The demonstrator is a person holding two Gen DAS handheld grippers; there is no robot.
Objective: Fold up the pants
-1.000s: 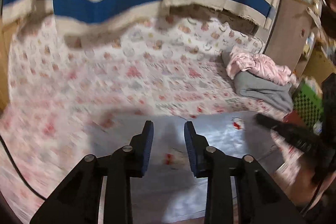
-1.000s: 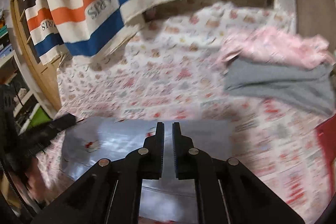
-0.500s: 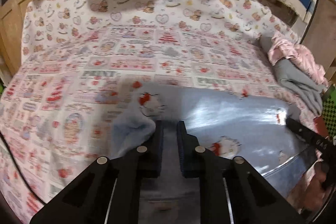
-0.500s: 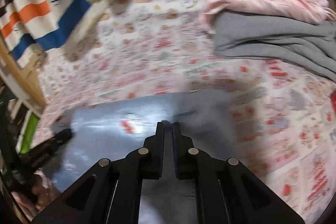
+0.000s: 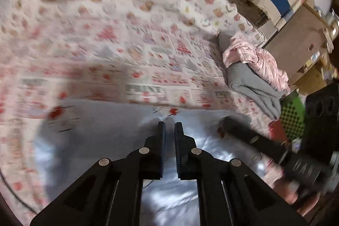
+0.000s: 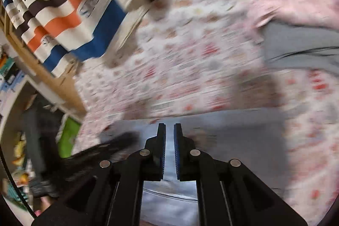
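While spread flat on the near part of the bed [image 5: 118,39], pale blue pants [image 5: 101,141] with small red prints, long axis running side to side across both views. Directly under and ahead of the left gripper [image 5: 168,126], fingers nearly closed with only a narrow slit between them; whether any cloth is pinched there, cannot tell. Same for the right gripper [image 6: 168,127]: fingers close together over the blue fabric [image 6: 243,137], hold uncertain. Seen from the left wrist, right gripper lying just to the right over the cloth's right end; left one nearer the middle and left end. Probably a sideways fold next, one end carried over the other along that axis. Farther off, grey garment [image 5: 252,86] under a pink one [image 5: 254,56] at the right edge, well apart from the pants; striped towel [image 6: 70,14] hanging beyond
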